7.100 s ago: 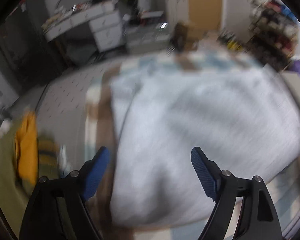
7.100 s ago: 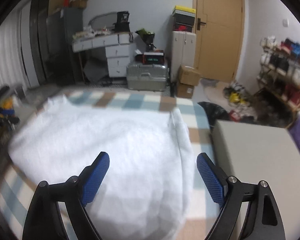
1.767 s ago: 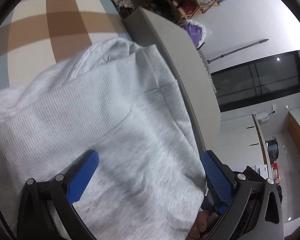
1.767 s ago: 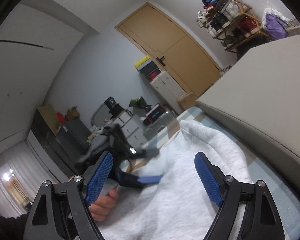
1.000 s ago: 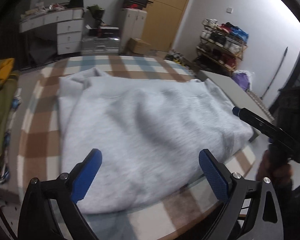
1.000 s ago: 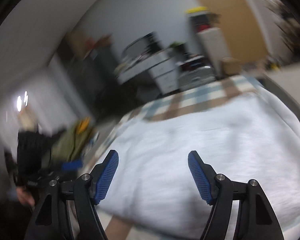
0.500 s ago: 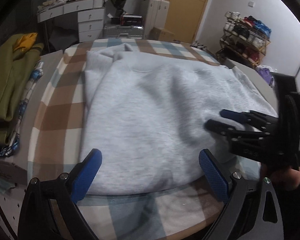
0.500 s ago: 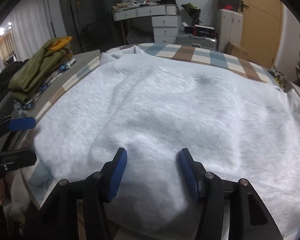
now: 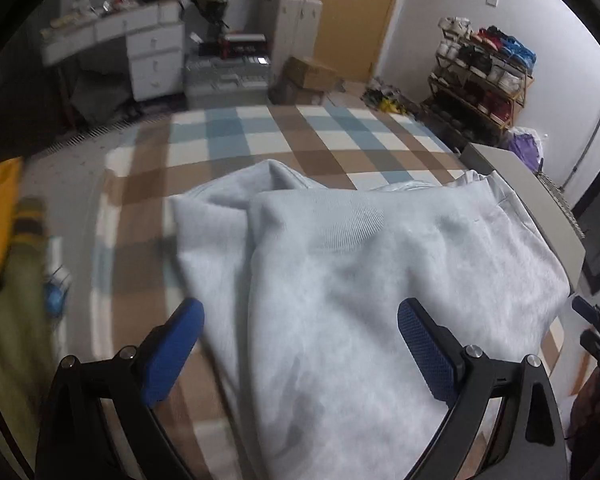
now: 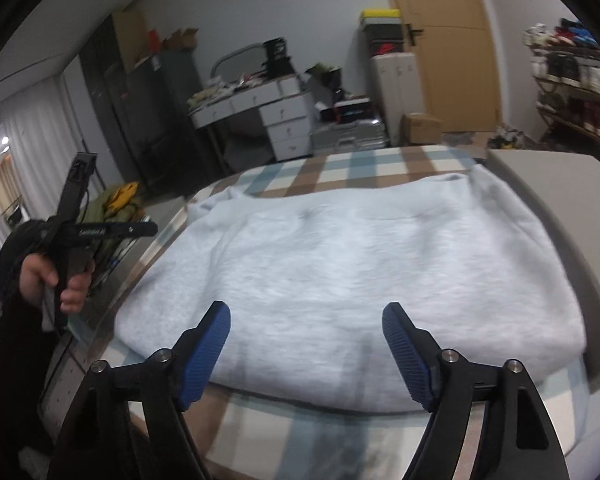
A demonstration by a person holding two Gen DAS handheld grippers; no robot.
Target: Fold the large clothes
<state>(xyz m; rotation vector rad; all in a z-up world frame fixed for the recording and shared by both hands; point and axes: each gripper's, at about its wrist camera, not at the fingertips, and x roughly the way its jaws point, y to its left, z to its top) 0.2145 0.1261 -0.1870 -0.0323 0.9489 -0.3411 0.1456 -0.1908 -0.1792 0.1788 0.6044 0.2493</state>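
Claws first: your right gripper (image 10: 306, 350) hangs just off the near edge of the grey sweatshirt (image 10: 352, 264), jaws opening, nothing between the pads. Your left gripper (image 9: 300, 350) stands wide apart above the garment's near-left part, cloth under the gap but no pad pressing on it. The sweatshirt lies spread, already doubled in places, on the checked blanket (image 9: 260, 132), its ribbed band (image 9: 340, 224) at the far side. To the left lies a pile of olive and yellow clothes (image 9: 4, 264); to the right, a grey panel (image 10: 556, 176) runs alongside.

Handling, as a judgement: the fleece looks thick, soft and limp, moderately heavy for cloth, not slippery. It will sag between two holds. Take it at a doubled edge or corner, pinching all layers; a mid-panel pinch would likely lift one layer only and drag the rest.
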